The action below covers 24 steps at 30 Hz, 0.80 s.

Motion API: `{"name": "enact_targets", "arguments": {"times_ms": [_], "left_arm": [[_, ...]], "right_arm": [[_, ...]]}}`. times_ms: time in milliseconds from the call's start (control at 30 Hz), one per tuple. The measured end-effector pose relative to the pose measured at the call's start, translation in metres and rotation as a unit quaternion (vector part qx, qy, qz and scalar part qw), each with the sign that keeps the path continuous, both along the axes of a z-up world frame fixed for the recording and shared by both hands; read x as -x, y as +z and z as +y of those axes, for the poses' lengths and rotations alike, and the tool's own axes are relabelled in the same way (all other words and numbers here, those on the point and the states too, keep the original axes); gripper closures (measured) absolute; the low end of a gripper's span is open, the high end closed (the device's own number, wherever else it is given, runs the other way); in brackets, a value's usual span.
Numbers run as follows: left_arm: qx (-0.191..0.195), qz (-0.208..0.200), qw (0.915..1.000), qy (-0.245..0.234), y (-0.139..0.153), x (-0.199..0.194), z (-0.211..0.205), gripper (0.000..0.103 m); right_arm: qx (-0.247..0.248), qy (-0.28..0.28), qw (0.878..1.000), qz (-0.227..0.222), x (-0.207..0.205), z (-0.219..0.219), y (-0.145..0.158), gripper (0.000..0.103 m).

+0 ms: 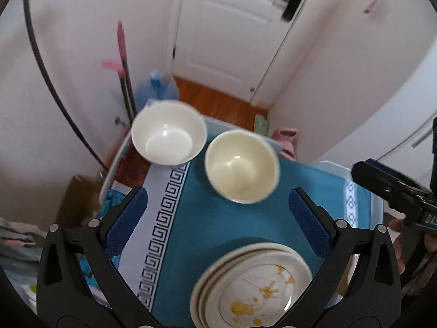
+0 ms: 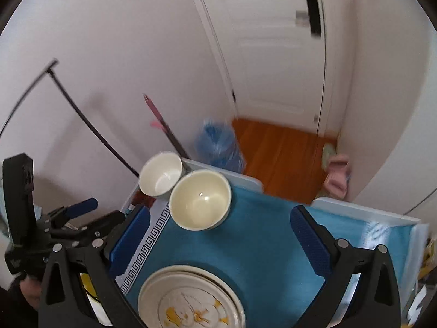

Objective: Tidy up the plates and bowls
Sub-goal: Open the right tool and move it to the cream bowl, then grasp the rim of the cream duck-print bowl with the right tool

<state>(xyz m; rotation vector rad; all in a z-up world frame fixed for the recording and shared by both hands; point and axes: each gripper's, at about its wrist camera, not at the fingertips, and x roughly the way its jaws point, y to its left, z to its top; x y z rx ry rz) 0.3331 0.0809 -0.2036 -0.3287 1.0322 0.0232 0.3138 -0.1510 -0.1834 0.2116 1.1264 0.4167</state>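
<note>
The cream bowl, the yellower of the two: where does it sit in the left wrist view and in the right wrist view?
Left wrist view: the cream bowl is right of centre, on the teal cloth, with the white bowl up-left of it.
Right wrist view: the cream bowl is left of centre, its rim overlapping the white bowl in the picture.
Shared landmark: the stack of plates with yellow markings, at the bottom edge of both.
</note>
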Motion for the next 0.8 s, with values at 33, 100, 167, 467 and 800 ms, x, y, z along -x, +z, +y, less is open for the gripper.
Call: {"name": "enact_targets", "arguments": {"times_ms": [33,100,167,467,800], "left_arm": [[0.008,0.012,0.9999,-0.001,-0.013,-0.008,0.005,0.005],[0.02,0.033,0.9992,-0.008,-0.035,-0.018,0.004,0.014],[0.023,0.053,0.9982,-0.016,-0.054,-0.031,0.009,0.019],[0.042,0.088,0.9944,-0.041,-0.102,-0.063,0.002,0.042],[0.04,0.097,0.9924,-0.064,-0.114,-0.073,-0.013,0.084]], "right_arm": [[0.004,0.0,1.0,0.023,-0.011,0.008,-0.017,0.001],[0.011,-0.003,0.999,0.046,-0.02,0.013,-0.04,0.001],[0.018,-0.005,0.997,0.076,-0.03,0.024,-0.068,0.003],[0.011,-0.012,0.99,0.139,-0.041,0.036,-0.123,0.04],[0.002,0.006,0.988,0.152,-0.053,0.049,-0.145,0.084]]}}
